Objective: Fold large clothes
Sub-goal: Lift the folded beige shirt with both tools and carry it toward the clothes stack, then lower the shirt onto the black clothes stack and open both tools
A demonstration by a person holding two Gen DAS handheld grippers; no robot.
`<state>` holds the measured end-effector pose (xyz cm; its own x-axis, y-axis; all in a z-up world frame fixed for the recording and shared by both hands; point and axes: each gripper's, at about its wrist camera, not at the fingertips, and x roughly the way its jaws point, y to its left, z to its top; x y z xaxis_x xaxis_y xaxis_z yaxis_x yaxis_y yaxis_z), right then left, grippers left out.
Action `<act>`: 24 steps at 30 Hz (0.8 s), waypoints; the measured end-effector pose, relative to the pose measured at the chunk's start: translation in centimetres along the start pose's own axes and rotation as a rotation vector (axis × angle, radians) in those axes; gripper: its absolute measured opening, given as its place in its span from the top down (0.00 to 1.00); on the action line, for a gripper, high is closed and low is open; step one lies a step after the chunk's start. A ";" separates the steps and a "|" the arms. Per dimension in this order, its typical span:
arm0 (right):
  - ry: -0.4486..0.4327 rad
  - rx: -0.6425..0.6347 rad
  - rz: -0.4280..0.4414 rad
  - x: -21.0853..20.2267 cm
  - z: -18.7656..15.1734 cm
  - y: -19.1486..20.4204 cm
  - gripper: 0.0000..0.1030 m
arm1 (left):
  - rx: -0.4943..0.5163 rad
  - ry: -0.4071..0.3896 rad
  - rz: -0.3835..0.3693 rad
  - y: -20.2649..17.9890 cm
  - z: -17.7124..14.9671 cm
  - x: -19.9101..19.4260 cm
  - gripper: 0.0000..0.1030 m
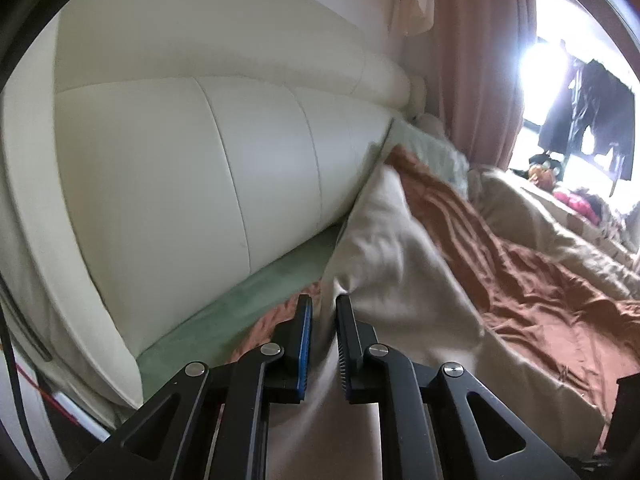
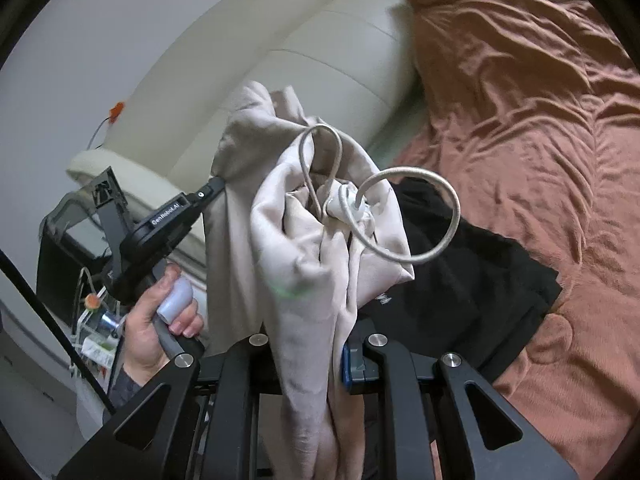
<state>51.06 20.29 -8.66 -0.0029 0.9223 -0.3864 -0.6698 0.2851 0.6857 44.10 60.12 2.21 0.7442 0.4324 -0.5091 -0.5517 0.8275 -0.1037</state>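
Observation:
A beige garment with a looped drawstring (image 2: 400,216) hangs between both grippers above the bed. My right gripper (image 2: 316,344) is shut on a bunched fold of the beige garment (image 2: 304,248). My left gripper (image 1: 324,320) is shut on another edge of the same beige cloth (image 1: 400,248), which stretches away to the right. The left gripper also shows in the right wrist view (image 2: 218,186), held by a hand, its tip against the cloth's left edge. A black garment (image 2: 460,280) lies flat on the bed under the beige one.
A rust-brown quilt (image 2: 520,120) covers the bed. A cream padded headboard (image 1: 192,184) stands close on the left, with a green sheet strip (image 1: 240,304) below it. Pink curtains (image 1: 480,60) and a bright window are at the far right. A bedside stand (image 2: 72,248) with clutter is left.

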 end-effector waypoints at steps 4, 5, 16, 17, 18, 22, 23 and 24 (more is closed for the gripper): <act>0.011 0.053 -0.055 3.1 0.0 -2.8 0.87 | -0.039 0.058 -0.007 0.1 -1.6 1.2 0.79; 0.014 0.077 -0.075 3.8 -0.1 -3.7 0.87 | -0.039 0.080 -0.001 0.2 -2.3 1.2 0.78; 0.028 0.222 -0.129 5.4 -1.2 -6.7 0.62 | -0.029 0.236 0.027 3.8 -10.2 -4.2 0.77; 0.015 0.230 -0.160 5.0 -1.2 -6.8 0.48 | -0.035 0.244 0.029 4.2 -11.0 -4.9 0.74; -0.016 0.231 -0.197 4.1 -1.3 -7.0 0.42 | -0.041 0.251 0.035 4.6 -11.9 -5.7 0.69; -0.060 0.239 -0.245 0.8 -2.3 -7.2 0.36 | -0.069 0.233 0.053 5.6 -14.7 -8.5 0.43; -0.055 0.236 -0.237 0.1 -2.7 -7.0 0.36 | -0.083 0.220 0.045 6.0 -15.5 -9.6 0.36; -0.050 0.223 -0.226 -0.5 -3.2 -6.5 0.36 | -0.090 0.211 0.041 6.2 -16.1 -10.2 0.34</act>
<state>53.04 17.16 -14.87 0.1676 0.8396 -0.5167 -0.4697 0.5289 0.7069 27.02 55.08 -7.03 0.6305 0.3725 -0.6810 -0.6180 0.7718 -0.1500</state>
